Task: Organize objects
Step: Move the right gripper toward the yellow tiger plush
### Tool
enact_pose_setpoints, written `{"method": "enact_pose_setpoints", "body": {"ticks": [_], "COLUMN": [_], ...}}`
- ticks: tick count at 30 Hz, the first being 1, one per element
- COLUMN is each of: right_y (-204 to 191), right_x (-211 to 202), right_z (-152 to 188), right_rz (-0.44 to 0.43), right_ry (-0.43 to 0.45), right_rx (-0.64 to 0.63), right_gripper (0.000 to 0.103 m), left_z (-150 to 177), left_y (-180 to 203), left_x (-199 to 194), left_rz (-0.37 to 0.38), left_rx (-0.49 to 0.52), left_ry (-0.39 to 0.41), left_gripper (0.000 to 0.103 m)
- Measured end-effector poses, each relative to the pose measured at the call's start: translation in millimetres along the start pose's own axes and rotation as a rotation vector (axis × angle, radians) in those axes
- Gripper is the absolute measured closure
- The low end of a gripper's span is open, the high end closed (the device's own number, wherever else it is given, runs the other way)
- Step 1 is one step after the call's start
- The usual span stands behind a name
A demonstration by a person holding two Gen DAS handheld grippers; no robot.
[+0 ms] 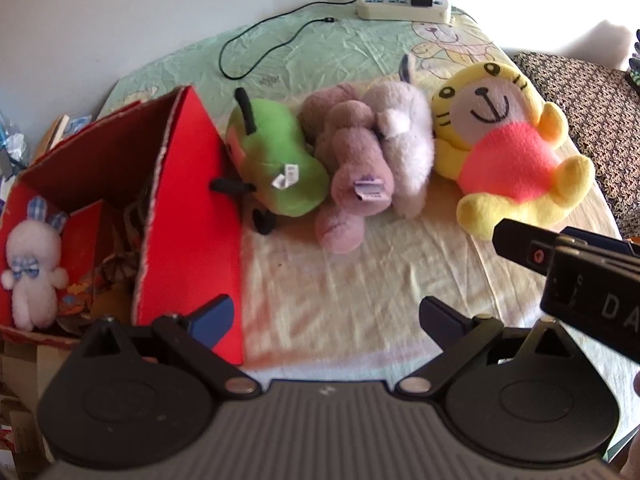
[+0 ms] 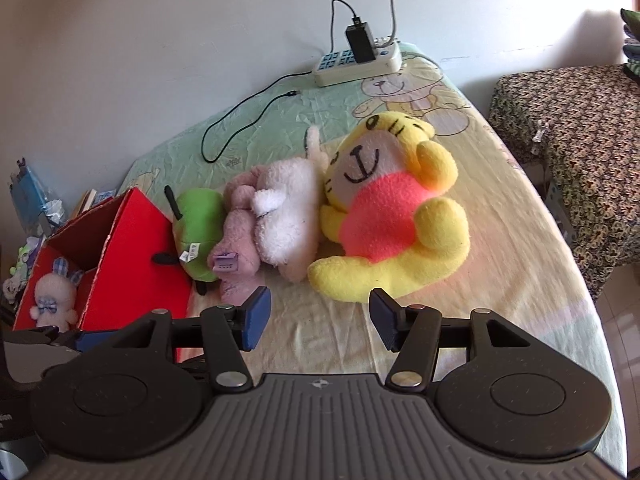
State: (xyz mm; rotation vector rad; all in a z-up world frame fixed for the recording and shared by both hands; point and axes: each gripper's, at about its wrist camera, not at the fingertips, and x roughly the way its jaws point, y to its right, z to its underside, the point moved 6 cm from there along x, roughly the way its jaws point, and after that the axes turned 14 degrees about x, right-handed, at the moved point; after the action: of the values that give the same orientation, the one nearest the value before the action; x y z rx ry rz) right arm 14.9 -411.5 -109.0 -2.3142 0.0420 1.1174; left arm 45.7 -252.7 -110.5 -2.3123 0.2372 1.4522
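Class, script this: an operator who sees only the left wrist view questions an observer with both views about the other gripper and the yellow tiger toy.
Operator: From here I only get a blurred side view. Are the other hand's jaws open?
Observer: Yes. The right gripper is open, with nothing between its pads.
Operator: What is it lined up with?
Observer: The yellow tiger toy. Its near foot lies just beyond the fingertips, untouched.

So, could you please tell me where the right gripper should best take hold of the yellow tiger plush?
Probably the yellow tiger plush's near leg: it lies on its back, and that leg juts toward the open right gripper, unobstructed. Come from the near side, fingers straddling it.
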Motion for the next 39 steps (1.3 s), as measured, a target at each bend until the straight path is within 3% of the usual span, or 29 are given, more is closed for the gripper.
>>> {"method": "enact_pose_setpoints", "body": {"ticks": [7,25,31,39], "right_y": [6.6,9.0,8.8,38.1], "right_x": [-6.0,-5.5,-16.2,-13.4], "right_z": [-7.5,-18.0,-34.4,-69.5], "right_rz": [0.011,-0.149,-0.237,-0.209], "right_ry": [0.038,0.049,0.111,0.204], "right_rx": [0.034,0.122,0.118,0.196], "right_gripper": [0.04,0.041,0.041,0.041], "left_z": [-11.5,-18.6,-32.0,-62.4], "left_y": [5.2,8.1,7.0,15.7], "left_x": [6.4,25.1,15.5,-0.8], "left_rz": [0.013,0.098,0.166,0.309], "left_rx": [0.03,0.05,0.049,0.054], "left_ry": [0.01,0.013,0.1,0.222], "left_gripper": [0.004,0.004,0.003,0.001]}}
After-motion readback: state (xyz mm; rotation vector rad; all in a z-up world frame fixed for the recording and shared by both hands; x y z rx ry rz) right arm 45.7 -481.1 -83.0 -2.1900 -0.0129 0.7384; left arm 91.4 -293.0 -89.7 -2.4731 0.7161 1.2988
